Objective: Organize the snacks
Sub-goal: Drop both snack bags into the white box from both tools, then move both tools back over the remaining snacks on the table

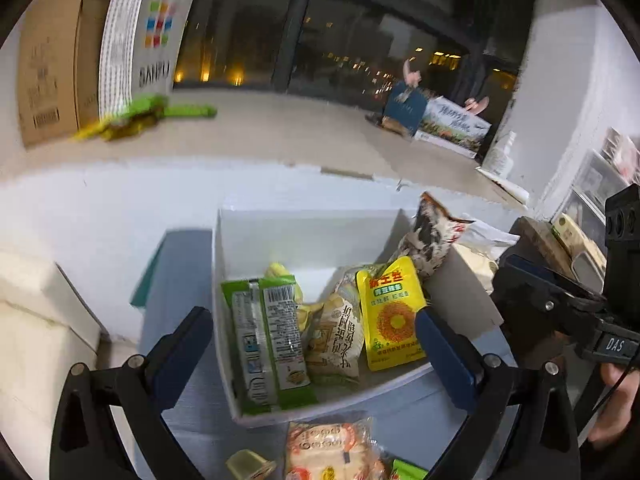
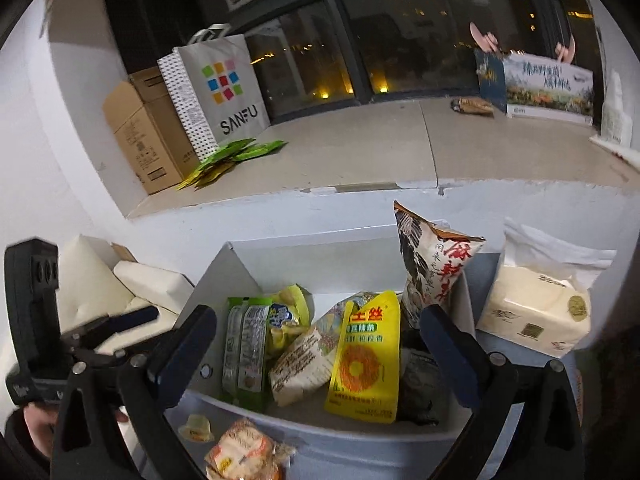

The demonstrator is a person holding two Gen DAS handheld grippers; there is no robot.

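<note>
White box: green packet at 9 o'clock, yellow seed packet at 3. Left gripper, right gripper: both released, empty.

1. The left wrist camera looks forward and down between its own blue fingers into the white box from close by, with the window ledge beyond.
2. The right wrist camera sits close on the box's other side, facing the same way.
3. Both views share the box, the yellow sunflower-seed packet, the SANFU bag and the cardboard box.
4. Each view catches the other gripper at its edge.
</note>
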